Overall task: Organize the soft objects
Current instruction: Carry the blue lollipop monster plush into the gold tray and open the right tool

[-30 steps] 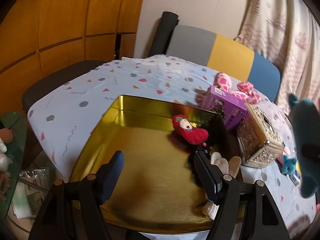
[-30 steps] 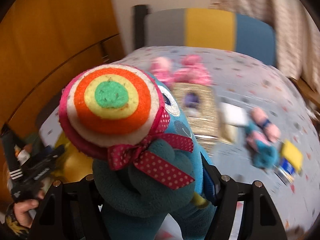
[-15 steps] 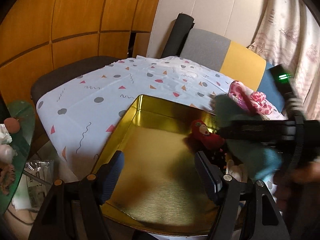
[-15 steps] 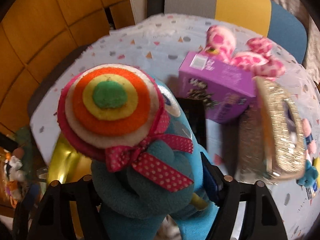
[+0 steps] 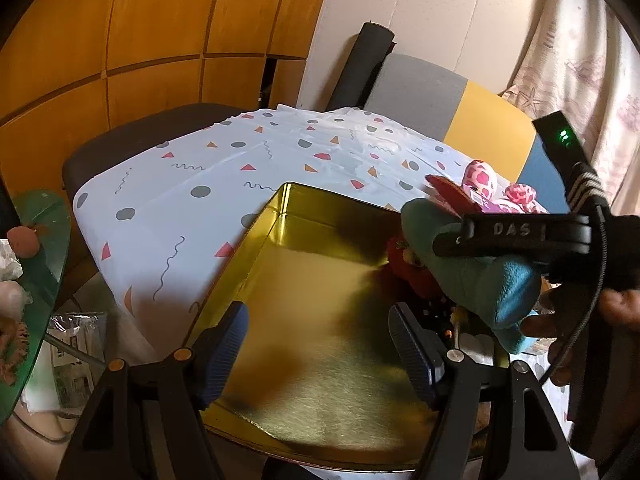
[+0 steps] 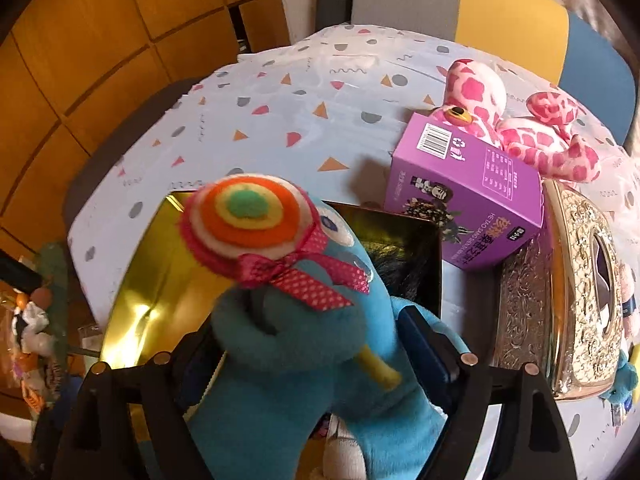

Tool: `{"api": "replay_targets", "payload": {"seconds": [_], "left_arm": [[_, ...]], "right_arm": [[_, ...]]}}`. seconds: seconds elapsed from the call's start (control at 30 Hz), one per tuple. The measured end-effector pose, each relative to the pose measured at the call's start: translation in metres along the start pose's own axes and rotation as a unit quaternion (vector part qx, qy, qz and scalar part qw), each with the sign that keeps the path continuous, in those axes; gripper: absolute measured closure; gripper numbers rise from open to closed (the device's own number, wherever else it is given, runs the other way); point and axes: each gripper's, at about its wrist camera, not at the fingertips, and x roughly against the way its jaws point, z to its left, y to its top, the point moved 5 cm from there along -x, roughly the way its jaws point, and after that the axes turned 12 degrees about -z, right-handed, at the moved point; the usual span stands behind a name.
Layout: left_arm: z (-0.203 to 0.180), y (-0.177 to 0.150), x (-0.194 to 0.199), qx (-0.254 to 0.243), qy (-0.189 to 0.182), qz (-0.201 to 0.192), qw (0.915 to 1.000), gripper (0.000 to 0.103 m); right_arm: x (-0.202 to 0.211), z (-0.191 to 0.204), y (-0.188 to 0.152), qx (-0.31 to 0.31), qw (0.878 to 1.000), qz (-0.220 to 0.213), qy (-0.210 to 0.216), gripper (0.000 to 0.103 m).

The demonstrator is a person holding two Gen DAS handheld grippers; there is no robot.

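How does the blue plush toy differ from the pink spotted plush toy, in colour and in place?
The blue plush is plain teal with a rainbow lollipop and dotted bow; the pink plush is white with pink patches. The blue plush sits between the right gripper's fingers over the gold tin; the pink plush lies on the table behind the purple box. Both are soft toys.

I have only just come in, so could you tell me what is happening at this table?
A person is sorting soft toys into a gold tin. The right gripper has a blue plush holding a lollipop between its jaws over the tin's right side; the jaws have just been opening, apparently to release it. The left gripper hovers open and empty over the tin. A pink spotted plush waits behind a purple box.
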Motion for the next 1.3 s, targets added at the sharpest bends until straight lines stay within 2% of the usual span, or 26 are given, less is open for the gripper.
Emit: {"api": "replay_targets", "payload": {"seconds": [0.13, 0.2, 0.37, 0.47, 0.57, 0.73, 0.97, 1.3], "left_arm": [[-0.003, 0.002, 0.002, -0.003, -0.001, -0.002, 1.0000, 0.030], [-0.004, 0.002, 0.004, -0.004, -0.001, -0.001, 1.0000, 0.030], [-0.005, 0.004, 0.009, -0.011, 0.001, -0.008, 0.9999, 0.029], [-0.004, 0.006, 0.012, -0.011, 0.002, -0.013, 0.9999, 0.029], [-0.002, 0.012, 0.018, -0.014, 0.008, -0.025, 0.9996, 0.028], [-0.001, 0.016, 0.021, -0.018, 0.013, -0.029, 0.9993, 0.028], [-0.018, 0.015, 0.027, -0.040, -0.002, -0.034, 0.9986, 0.028], [-0.057, 0.007, 0.029, -0.077, -0.037, -0.026, 0.9960, 0.028]], "right_arm": [[-0.005, 0.001, 0.006, -0.005, 1.000, -0.002, 0.010, 0.007], [-0.013, 0.000, 0.008, -0.005, 1.000, 0.010, 0.005, 0.007], [-0.011, -0.004, 0.004, 0.020, 0.999, -0.010, -0.026, 0.007], [-0.007, -0.001, 0.002, 0.027, 0.999, -0.023, -0.013, 0.007], [0.009, 0.002, 0.008, 0.003, 0.998, -0.058, 0.029, 0.007], [0.024, -0.008, 0.012, -0.017, 0.997, -0.078, 0.019, 0.007], [0.055, -0.024, -0.010, 0.003, 0.993, -0.114, 0.014, 0.007], [0.104, -0.070, -0.046, 0.013, 0.987, -0.158, -0.022, 0.007]]}}
